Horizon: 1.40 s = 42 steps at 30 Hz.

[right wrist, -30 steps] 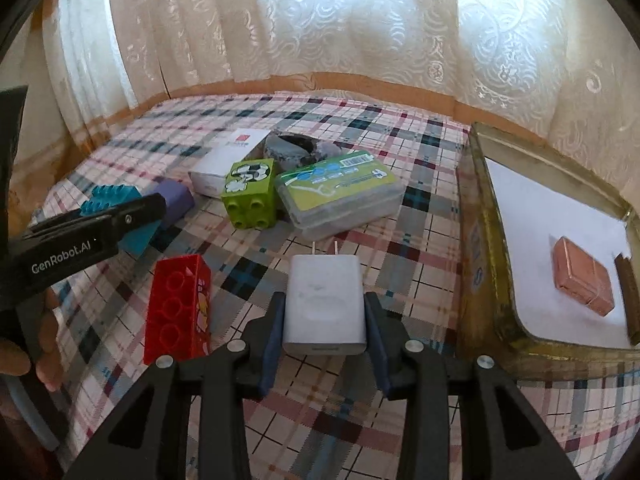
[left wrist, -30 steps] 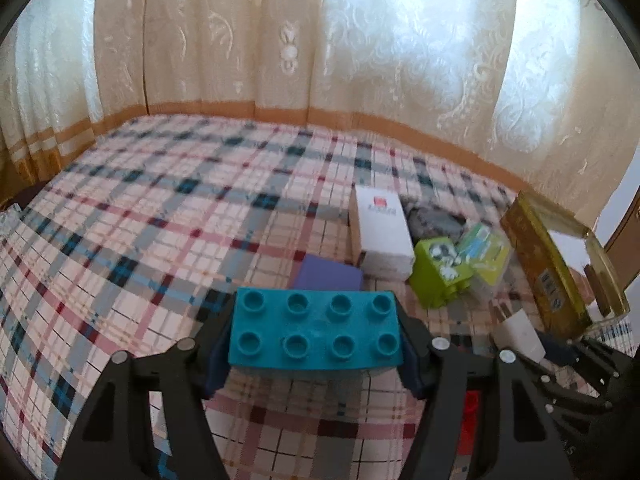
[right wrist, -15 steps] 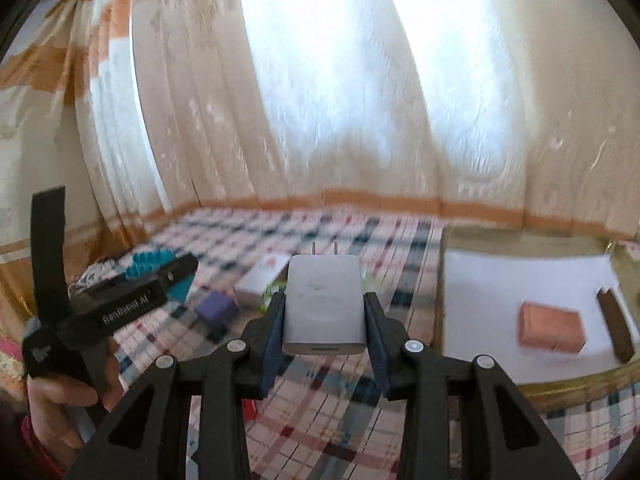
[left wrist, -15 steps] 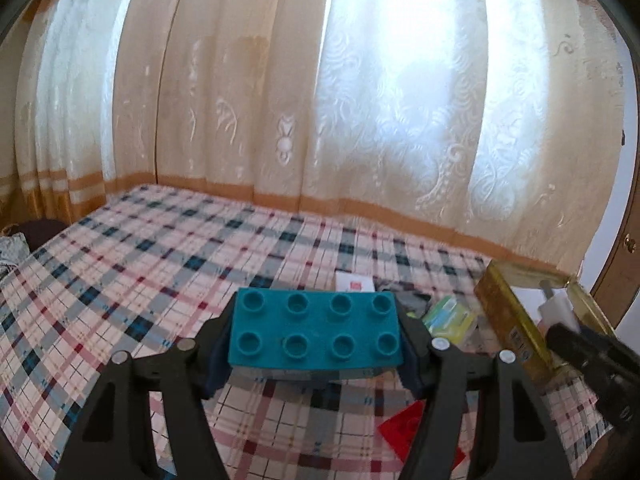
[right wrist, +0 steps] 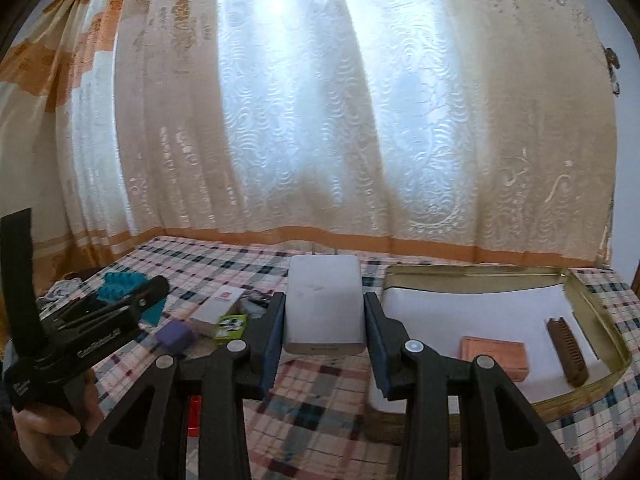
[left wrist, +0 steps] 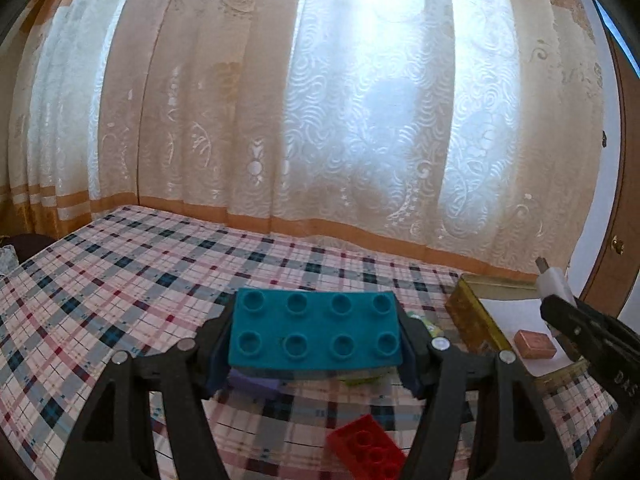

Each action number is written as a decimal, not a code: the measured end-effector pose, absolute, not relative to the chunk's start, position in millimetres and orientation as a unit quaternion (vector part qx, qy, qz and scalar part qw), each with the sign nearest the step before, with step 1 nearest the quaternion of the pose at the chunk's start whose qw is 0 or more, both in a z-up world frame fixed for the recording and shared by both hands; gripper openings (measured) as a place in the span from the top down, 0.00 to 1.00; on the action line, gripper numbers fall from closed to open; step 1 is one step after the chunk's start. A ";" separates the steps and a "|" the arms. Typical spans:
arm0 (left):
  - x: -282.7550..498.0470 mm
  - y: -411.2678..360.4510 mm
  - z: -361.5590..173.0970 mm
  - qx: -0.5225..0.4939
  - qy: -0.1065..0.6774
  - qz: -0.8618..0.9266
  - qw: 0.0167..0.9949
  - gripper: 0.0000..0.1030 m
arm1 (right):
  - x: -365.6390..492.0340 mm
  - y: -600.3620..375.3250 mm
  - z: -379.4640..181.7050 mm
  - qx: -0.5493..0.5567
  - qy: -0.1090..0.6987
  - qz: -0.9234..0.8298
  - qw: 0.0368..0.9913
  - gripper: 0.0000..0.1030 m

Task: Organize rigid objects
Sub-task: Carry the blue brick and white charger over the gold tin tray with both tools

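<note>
Above a plaid-covered bed (left wrist: 120, 280), the left hand-held gripper (left wrist: 316, 340) is clamped on a teal building brick (left wrist: 316, 336). The right hand-held gripper (right wrist: 324, 320), clamped on a white charger (right wrist: 324, 308), hovers just left of the gold tin (right wrist: 600, 312), which holds a copper-coloured block (right wrist: 494, 356) and a brown comb (right wrist: 568, 354).

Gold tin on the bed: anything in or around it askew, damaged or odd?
Nothing stands out. The tin sits open and flat, with a copper block and a brown comb lying on its white liner. No dents or spills show.
</note>
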<state>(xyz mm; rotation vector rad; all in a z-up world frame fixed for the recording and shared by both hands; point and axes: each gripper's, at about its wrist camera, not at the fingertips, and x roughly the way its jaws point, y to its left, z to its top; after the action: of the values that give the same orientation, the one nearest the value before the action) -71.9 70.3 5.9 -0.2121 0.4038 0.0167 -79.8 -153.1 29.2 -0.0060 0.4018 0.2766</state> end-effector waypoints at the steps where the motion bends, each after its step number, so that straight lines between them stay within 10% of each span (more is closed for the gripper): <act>1: -72.0 66.7 6.2 -0.105 0.201 0.006 0.974 0.36 | -78.9 -157.0 29.3 -0.001 0.200 0.134 0.971 0.61; 42: -35.6 -148.5 31.3 -0.057 0.199 -0.110 0.972 0.36 | -48.4 -339.2 34.9 0.023 0.199 -0.039 0.979 0.61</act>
<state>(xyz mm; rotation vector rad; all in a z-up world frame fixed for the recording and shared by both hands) -35.6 -148.5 31.3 -0.1158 0.4008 -0.2211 -48.4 -339.2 34.9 0.0460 0.4001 -0.0777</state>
